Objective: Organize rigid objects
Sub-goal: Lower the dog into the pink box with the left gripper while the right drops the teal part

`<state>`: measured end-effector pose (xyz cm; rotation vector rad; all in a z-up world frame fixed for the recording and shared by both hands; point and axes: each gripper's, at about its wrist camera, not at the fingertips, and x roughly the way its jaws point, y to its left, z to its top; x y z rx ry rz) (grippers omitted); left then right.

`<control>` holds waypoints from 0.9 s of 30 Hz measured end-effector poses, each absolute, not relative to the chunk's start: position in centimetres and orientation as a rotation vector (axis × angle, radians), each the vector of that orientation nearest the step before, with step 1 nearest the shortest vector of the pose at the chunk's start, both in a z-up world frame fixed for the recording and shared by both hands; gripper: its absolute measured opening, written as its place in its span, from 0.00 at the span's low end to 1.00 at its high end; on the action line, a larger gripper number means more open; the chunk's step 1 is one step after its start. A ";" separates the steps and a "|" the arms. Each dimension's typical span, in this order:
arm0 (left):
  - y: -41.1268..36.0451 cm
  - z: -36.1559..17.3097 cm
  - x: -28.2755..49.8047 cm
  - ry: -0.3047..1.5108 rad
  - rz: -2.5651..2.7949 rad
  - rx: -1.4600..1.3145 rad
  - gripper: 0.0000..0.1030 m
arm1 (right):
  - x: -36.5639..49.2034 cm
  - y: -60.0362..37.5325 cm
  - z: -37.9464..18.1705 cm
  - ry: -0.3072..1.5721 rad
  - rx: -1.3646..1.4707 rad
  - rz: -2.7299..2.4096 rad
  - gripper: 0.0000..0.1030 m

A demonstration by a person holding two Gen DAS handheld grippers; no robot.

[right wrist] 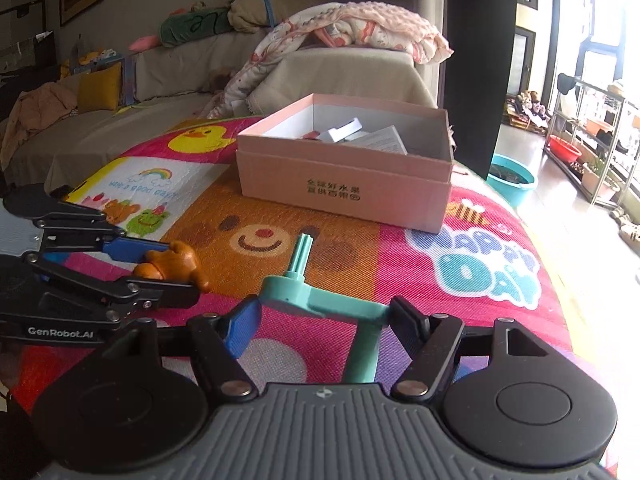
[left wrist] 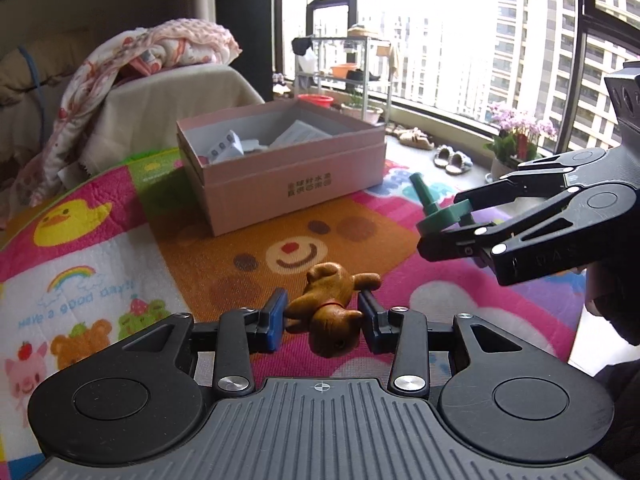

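My left gripper [left wrist: 323,319] is shut on a brown bear figurine [left wrist: 330,309] and holds it just above the colourful play mat [left wrist: 120,256]. It also shows in the right wrist view [right wrist: 176,268], at the left, with the bear [right wrist: 176,261] between its fingers. My right gripper [right wrist: 324,320] is shut on a teal plastic part [right wrist: 320,300] with an upright peg; it shows in the left wrist view [left wrist: 444,226] at the right with the teal part [left wrist: 434,210]. An open pink cardboard box [left wrist: 288,188] with white items inside stands further back on the mat [right wrist: 344,188].
A beige sofa [right wrist: 328,76] with a crumpled blanket [right wrist: 352,32] stands behind the box. A teal basin [right wrist: 512,180] sits on the floor at the right. A metal shelf rack [left wrist: 344,76], slippers [left wrist: 452,158] and potted flowers [left wrist: 520,136] stand by the window.
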<state>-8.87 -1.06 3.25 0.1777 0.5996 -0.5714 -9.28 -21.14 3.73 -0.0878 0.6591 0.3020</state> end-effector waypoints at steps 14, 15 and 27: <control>-1.1 20.4 1.1 0.284 -0.472 0.015 0.41 | -3.5 -24.0 23.4 0.211 -0.037 0.255 0.68; -1.5 19.3 2.8 0.327 -0.471 -0.004 0.41 | -2.1 -24.0 23.4 0.228 -0.022 0.251 0.68; -3.3 5.6 13.4 0.650 -0.401 -0.034 0.41 | 13.9 -21.7 10.9 0.631 0.002 0.196 0.68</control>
